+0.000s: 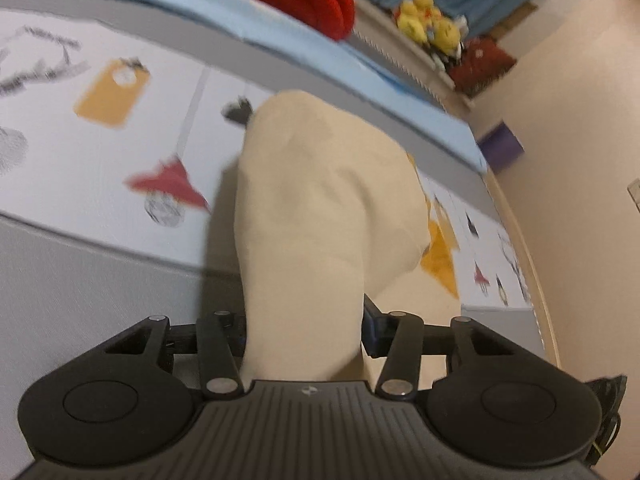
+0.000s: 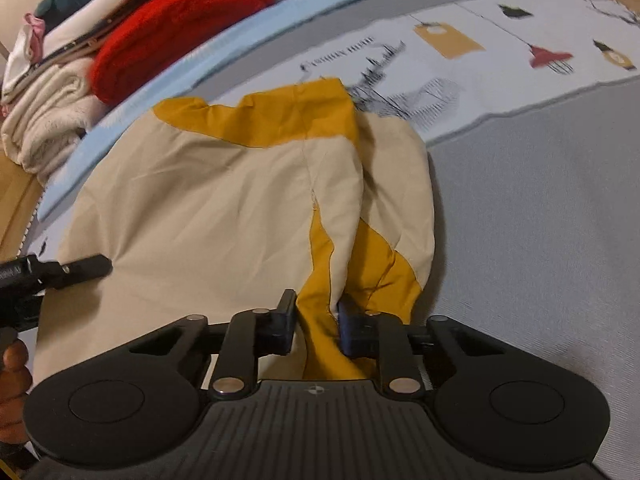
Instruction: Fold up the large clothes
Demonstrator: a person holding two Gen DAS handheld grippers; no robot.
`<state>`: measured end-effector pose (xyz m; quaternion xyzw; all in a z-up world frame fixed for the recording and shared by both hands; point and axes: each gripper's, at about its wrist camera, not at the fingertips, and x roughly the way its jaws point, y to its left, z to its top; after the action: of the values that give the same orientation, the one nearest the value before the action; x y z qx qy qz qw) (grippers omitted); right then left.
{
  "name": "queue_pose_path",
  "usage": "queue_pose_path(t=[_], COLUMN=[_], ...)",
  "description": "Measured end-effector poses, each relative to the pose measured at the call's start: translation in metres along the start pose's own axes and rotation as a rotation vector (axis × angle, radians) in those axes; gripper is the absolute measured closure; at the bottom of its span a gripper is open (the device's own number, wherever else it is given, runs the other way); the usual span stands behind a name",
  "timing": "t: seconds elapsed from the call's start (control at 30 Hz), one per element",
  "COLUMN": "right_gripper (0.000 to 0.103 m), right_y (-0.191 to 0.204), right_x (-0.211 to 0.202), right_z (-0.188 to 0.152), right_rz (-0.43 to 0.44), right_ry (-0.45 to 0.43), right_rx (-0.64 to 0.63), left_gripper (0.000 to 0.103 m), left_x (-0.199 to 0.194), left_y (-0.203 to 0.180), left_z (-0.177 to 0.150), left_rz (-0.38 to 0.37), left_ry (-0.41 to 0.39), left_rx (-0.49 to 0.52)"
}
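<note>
1. My right gripper (image 2: 314, 320) is clenched on a bunched mustard edge of the garment (image 2: 208, 208); the rest lies on the bed (image 2: 540, 240).
2. My left gripper (image 1: 304, 332) has cream cloth (image 1: 320, 200) running up between its fingers; it looks pinched, lifted off the bed (image 1: 80, 280).
3. I judge the fabric light, limp and slightly slick; it will sag and crease, so I'd hold at seams or hems.
4. Open room lies to the right across the grey bedding; the stacked clothes (image 2: 120, 40) crowd the far edge.
</note>
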<state>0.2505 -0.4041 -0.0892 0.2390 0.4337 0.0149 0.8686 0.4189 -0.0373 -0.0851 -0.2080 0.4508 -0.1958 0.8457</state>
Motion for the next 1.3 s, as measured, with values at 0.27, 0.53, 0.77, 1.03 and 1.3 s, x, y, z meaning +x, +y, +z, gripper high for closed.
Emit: queue_pose_path(t=[0.27, 0.53, 0.77, 1.03, 1.3], right_gripper=[0.09, 0.091, 0.092, 0.077, 0.077], right_y=[0.066, 0.096, 0.08, 0.104, 0.099], right_x=[0.037, 0.057, 0.039, -0.012, 0.021], right_z=[0.004, 0.003, 0.002, -0.023, -0.073], right_rz=[0.121, 0.084, 0.026, 0.058, -0.191], right_ry=[-0.064, -0.057, -0.102, -0.185, 0.173], right_rx=[-0.042, -0.141, -0.149, -0.403, -0.715], left_gripper=[0.043, 0.043, 0.036, 0.038, 0.029], left_x=[-0.042, -0.093, -0.079, -0.106, -0.099], left_y=[0.065, 0.103, 0.068, 0.021, 0.007], left_z=[0.031, 0.038, -0.02, -0.054, -0.085], left_rz=[0.159, 0.184, 0.257, 0.252, 0.378], left_ry=[-0.053, -0.103, 0.144, 0.049, 0.113], left_rx=[-0.089, -0.127, 0.224, 0.415, 0.525])
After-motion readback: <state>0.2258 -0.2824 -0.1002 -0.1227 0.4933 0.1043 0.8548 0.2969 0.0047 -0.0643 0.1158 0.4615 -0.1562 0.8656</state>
